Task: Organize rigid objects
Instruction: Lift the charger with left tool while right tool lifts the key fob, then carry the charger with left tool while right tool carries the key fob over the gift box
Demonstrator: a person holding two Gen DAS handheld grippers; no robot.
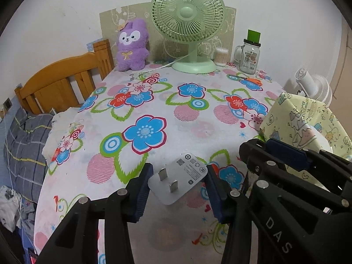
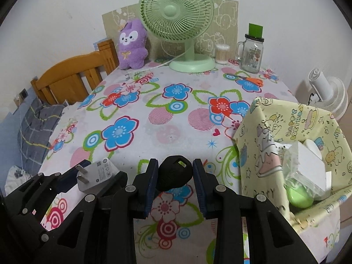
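Observation:
A white charger plug (image 1: 187, 173) with two metal prongs hangs above the flowered tablecloth (image 1: 154, 101), and my left gripper (image 1: 178, 171) is shut on it by its sides. In the right wrist view the same plug (image 2: 96, 173) shows at lower left. My right gripper (image 2: 175, 165) is shut on a small black key-shaped fob (image 2: 173, 176), also held off the table. A yellow cartoon-print box (image 2: 264, 132) stands open at the right, holding a white carton (image 2: 310, 165) and a green round item (image 2: 300, 197).
Along the wall stand a green desk fan (image 1: 189, 22), a purple plush (image 1: 132, 44), a cotton-swab tub (image 1: 221, 56) and a glass mug jar (image 1: 248, 57). Orange scissors (image 1: 253, 80) lie far right. A wooden headboard (image 1: 61, 81) and bedding border the left.

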